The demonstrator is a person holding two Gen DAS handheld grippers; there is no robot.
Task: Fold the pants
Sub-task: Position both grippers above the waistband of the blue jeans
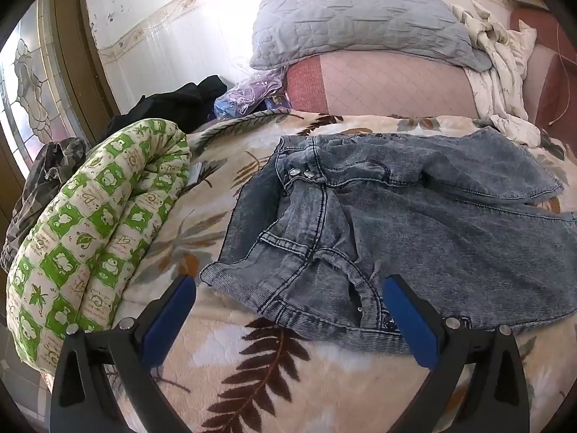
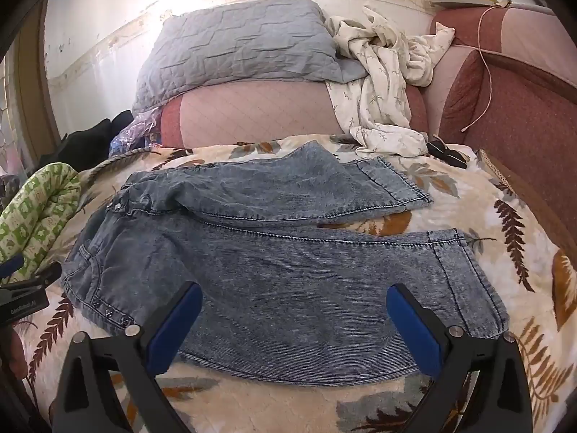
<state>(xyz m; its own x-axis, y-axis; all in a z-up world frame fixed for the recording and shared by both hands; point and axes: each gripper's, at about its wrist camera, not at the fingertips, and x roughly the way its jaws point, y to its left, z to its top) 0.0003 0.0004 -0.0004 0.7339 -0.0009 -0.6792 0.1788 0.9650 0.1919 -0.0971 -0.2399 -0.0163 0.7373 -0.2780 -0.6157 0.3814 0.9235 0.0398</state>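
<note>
Leaf-print blanket [image 2: 468, 187] bears unfolded jeans [image 2: 288, 270]; both jaws released; no legible writing.

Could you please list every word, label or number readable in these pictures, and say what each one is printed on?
White lettering on the left tongs body, at the left edge of the right wrist view: too small to read.
Small printed writing on the green patterned quilt: blurred, not legible.
Jeans: no readable label.

The right gripper [image 2: 294, 319] hangs with its jaws spread wide above the near leg of the pants [image 2: 274, 252], touching nothing. Ahead of the jaws, the far leg lies on the leaf-patterned blanket [image 2: 505, 216].
</note>
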